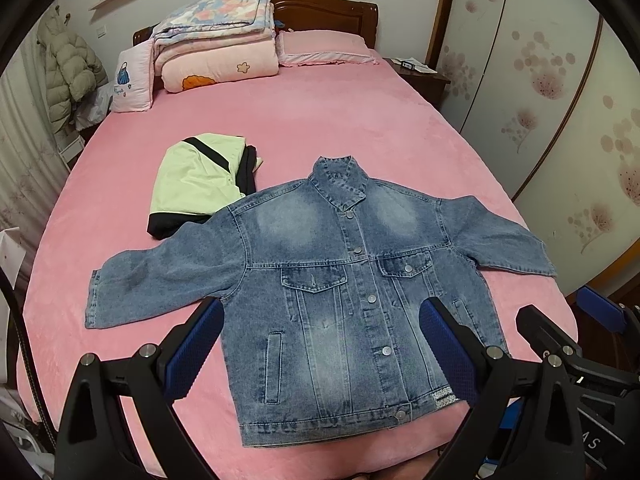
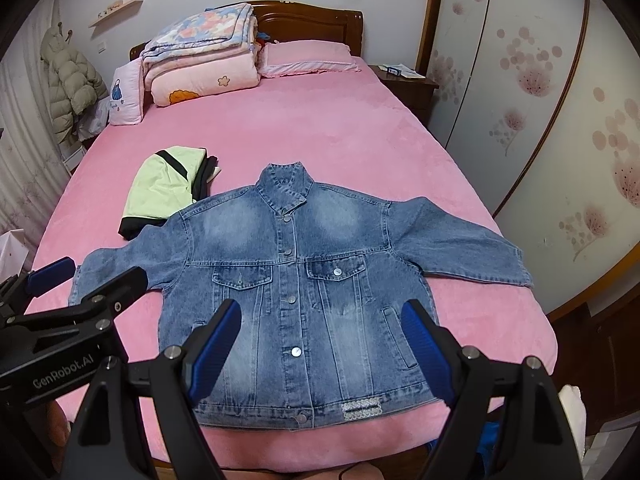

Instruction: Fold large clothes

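Bed: your pink bed (image 1: 320,120) fills the room between wardrobe (image 1: 540,80) and a hung coat (image 1: 68,68).
Jacket: the denim jacket (image 1: 340,280) lies flat, buttoned, sleeves spread, hem at the near edge.
Neighbour: a folded green garment (image 1: 196,184) touches its shoulder.
Headboard end: stacked quilts (image 1: 216,40) and pillow (image 1: 324,48), well apart.
Left gripper (image 1: 320,340): your jaws released, above the hem.
Right gripper (image 2: 320,340): jaws released, holding nothing.

Bare pink bed (image 1: 360,120) is seen beyond the denim jacket (image 1: 340,280) collar and past both sleeves, while the folded green garment (image 1: 196,184) touches its left shoulder and stacked quilts (image 1: 216,40) crowd the headboard end
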A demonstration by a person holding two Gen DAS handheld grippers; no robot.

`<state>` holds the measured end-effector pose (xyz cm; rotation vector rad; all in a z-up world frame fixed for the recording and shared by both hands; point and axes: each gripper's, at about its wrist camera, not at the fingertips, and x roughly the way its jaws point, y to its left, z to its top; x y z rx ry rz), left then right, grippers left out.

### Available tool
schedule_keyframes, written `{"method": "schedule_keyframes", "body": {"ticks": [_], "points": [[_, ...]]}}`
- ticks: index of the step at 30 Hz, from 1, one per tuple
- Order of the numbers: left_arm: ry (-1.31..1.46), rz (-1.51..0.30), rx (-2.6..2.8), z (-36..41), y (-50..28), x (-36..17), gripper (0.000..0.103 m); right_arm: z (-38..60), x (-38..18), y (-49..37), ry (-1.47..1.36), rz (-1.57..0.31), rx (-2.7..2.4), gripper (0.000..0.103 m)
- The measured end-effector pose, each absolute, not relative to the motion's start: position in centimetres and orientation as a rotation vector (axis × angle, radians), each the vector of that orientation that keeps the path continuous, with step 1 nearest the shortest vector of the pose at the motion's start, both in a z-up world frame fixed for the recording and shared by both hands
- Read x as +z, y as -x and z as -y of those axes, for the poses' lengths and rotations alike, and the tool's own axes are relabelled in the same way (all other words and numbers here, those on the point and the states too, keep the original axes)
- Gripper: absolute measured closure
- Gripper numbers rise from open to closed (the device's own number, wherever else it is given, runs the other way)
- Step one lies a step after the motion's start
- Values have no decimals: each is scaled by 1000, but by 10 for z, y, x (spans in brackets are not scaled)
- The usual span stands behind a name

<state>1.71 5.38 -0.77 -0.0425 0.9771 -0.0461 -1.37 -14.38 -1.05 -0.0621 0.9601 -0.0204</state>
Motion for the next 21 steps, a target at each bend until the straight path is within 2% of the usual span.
{"method": "schedule_keyframes", "body": {"ticks": [21], "points": [[24,-942,-108,-34,-2,0,5,160,-2,34,49,-949,-81,20]]}}
